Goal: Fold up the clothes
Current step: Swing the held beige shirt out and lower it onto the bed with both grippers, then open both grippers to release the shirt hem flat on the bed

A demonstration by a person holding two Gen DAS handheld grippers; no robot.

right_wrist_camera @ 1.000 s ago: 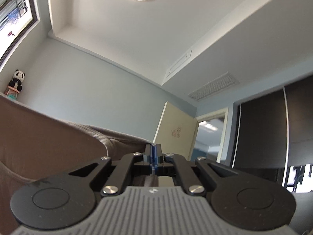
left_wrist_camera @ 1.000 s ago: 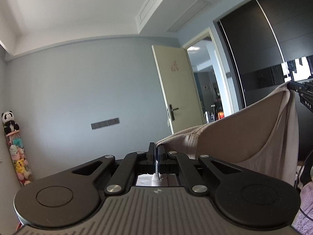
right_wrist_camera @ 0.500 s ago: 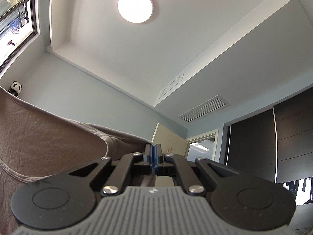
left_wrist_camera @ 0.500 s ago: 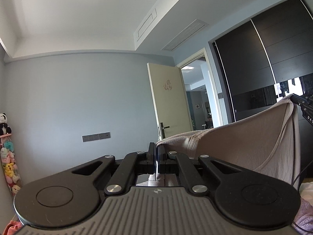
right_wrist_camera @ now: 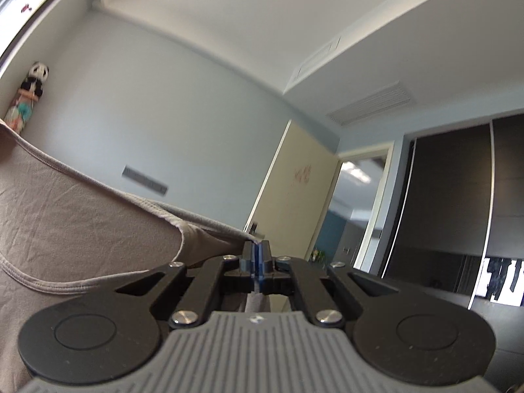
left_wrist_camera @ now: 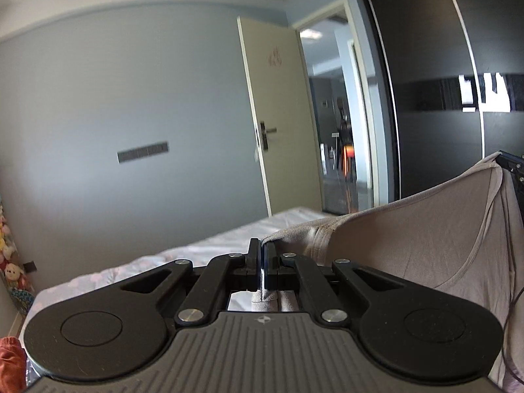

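Left gripper (left_wrist_camera: 263, 255) and right gripper (right_wrist_camera: 256, 255) both clamp the taupe cotton garment (left_wrist_camera: 409, 242) tight, no readable writing showing.

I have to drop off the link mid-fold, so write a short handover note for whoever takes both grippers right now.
Left gripper: shut on one top corner of the taupe shirt.
Right gripper: shut on the other top corner.
Shirt hangs stretched between the two, held in the air; the bed shows below and ahead in the left wrist view.
Done: shirt picked up and spread by its corners.
Left: probably lay it flat on the bed, then make every fold; none is visible yet.
An orange garment lies at the left edge.
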